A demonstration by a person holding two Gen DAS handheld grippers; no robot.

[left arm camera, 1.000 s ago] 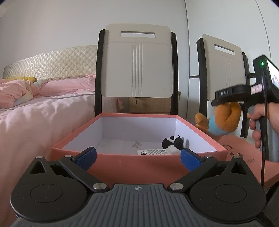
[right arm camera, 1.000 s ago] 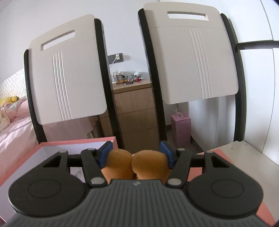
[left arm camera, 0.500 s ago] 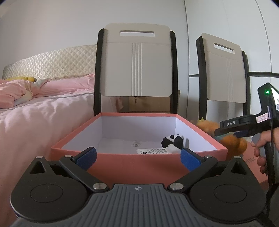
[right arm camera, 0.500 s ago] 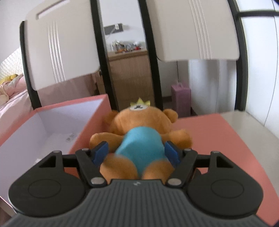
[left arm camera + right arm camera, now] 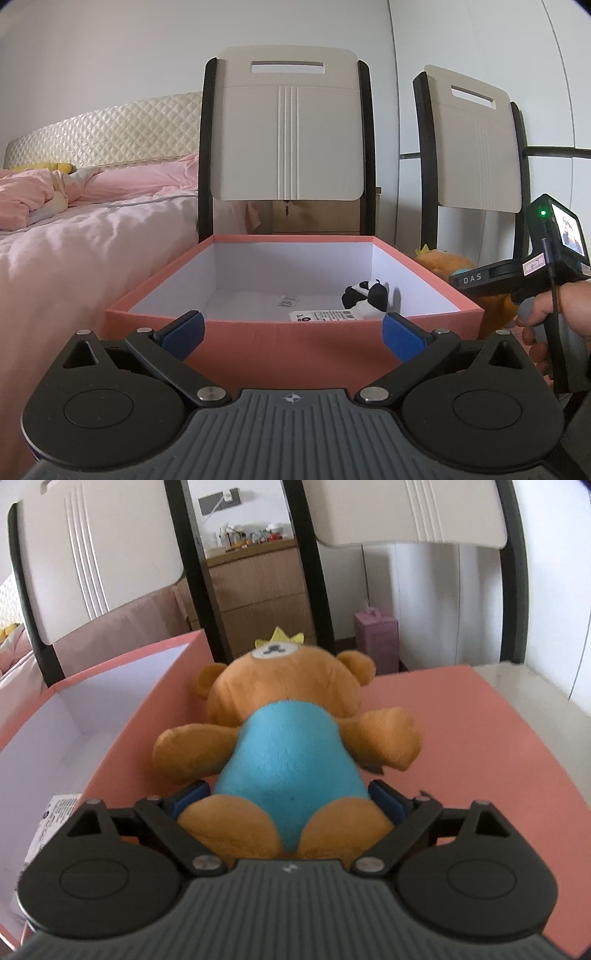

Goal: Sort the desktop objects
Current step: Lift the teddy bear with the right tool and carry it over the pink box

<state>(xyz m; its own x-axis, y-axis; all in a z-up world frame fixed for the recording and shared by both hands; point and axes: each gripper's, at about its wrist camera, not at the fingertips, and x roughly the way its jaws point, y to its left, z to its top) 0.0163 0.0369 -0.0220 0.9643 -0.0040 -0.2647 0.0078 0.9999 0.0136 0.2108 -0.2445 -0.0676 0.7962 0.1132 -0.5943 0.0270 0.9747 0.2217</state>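
An orange teddy bear in a blue shirt lies on its back on the pink lid, just right of the open pink box. My right gripper straddles its lower body; the jaws are opening and the blue pads stand beside the bear's hips. In the left wrist view the bear shows behind the box's right wall, with the right gripper over it. A small black-and-white panda toy sits inside the box. My left gripper is open before the box's front wall, holding nothing.
Two white chairs stand behind the box. A pink bed fills the left. A person's hand holds the right gripper. A wooden dresser and a pink bag stand beyond the chairs.
The right gripper came down with the bear, tilted downward and spread its jaws; the bear now rests on the lid. The left gripper has not moved.
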